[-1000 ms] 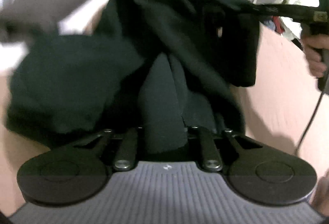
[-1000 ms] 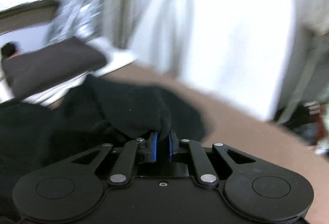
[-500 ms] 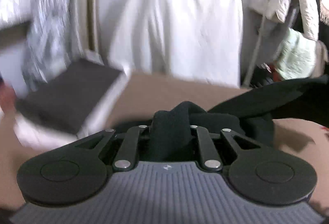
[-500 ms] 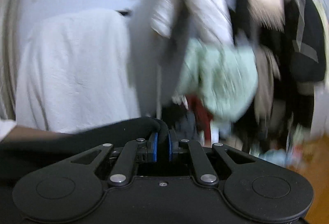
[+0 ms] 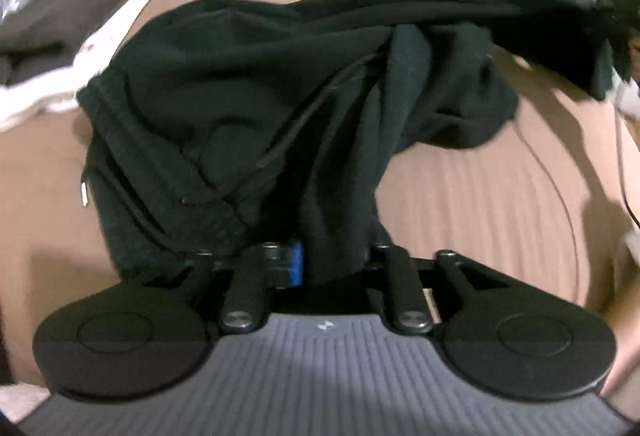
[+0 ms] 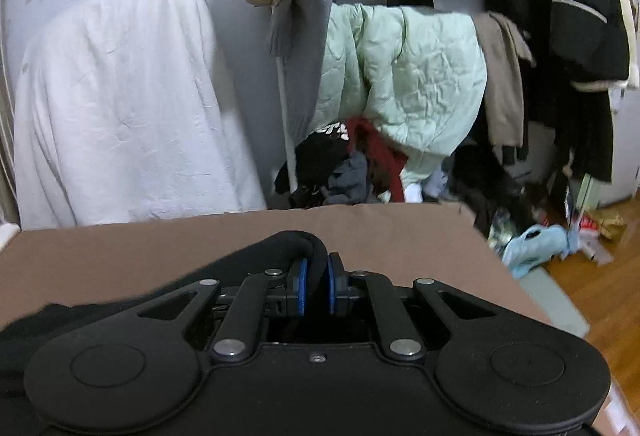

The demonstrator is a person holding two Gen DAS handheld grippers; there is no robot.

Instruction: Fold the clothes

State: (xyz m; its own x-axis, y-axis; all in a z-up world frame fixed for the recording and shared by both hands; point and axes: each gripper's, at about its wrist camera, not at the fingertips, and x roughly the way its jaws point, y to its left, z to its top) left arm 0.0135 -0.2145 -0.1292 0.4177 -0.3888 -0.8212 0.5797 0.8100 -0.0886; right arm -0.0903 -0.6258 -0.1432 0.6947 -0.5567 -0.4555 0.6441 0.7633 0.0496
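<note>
The left hand-held gripper [image 5: 326,260] is clenched on a thick bunch of the black garment [image 5: 248,96]; the cloth fills the gap and hides the right-hand pad, with only the blue pad [image 5: 297,263] on the other side showing. The right hand-held gripper [image 6: 316,286] is likewise clamped on a rolled edge of the same black garment [image 6: 292,242], which loops over its blue pads [image 6: 301,286]. In the left wrist view the cloth rises from the jaws, spreads in heavy folds, and stretches in a taut band toward the upper right, where I judge the other gripper holds it; a small metal zipper pull [image 5: 84,192] hangs at its left edge. Holding two separate points apart like this looks meant to open the crumpled garment and find its shape before laying it flat, so the folding itself seems barely begun. Most of the garment hangs or drapes just above the brown ribbed surface [image 5: 480,204], probably a covered bed or mat, though whether the lower folds touch it I cannot tell. To the far left sits a folded dark grey piece [image 5: 68,16] on white cloth. Beyond the surface's far edge, in the right wrist view, stand a white draped sheet [image 6: 120,108] and a pale green quilted jacket [image 6: 404,76] on a crowded rack.
</note>
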